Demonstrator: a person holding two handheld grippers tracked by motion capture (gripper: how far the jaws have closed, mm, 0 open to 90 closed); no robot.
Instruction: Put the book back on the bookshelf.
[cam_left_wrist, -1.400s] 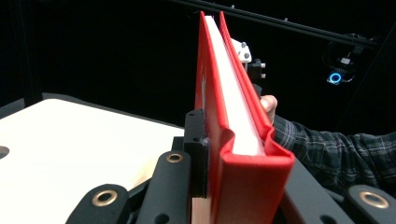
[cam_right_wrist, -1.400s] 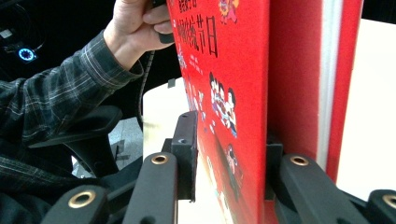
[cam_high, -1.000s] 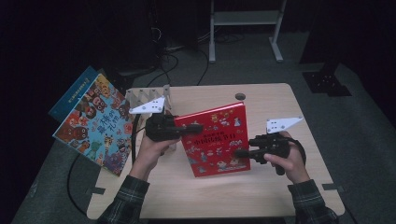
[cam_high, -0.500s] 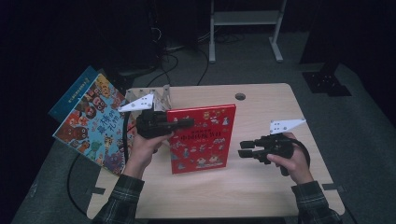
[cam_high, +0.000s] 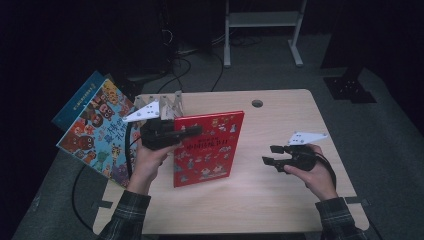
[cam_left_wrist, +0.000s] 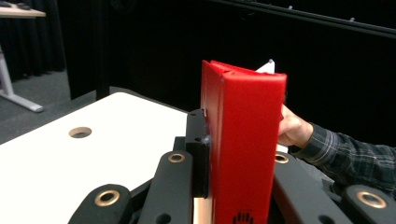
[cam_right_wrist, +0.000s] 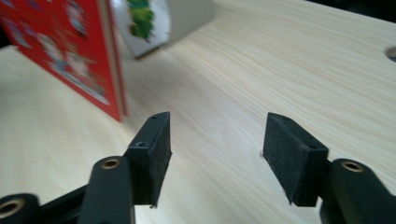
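Clamped on the left edge of a red picture book (cam_high: 207, 147), our left gripper (cam_high: 187, 132) held the volume upright on its bottom edge near the middle of the wooden table (cam_high: 280, 200); in the left gripper view the black jaws pressed the red cover (cam_left_wrist: 245, 149) from both sides. We judged the step in hand to be standing the book up and carrying it left, toward the wooden rack (cam_high: 172, 102) at the table's far left corner, where two more picture books (cam_high: 97, 132) leaned out over the left edge.

To the right, our right gripper (cam_high: 267, 155) hovered well apart from the book above bare tabletop, its jaws spread and holding nothing, as the right gripper view made plain, with the pads (cam_right_wrist: 156, 154) open over the wood grain.

The next move, in our judgement, called for the left hand (cam_high: 147, 157) to keep its pinch firm and the book vertical while swinging it to the rack, then easing it into a free slot beside the leaning pair; the free gripper could steady the far edge if the book tipped.

We counted three books in all, one rack, two grippers and one round cable hole (cam_high: 257, 103) in the table.
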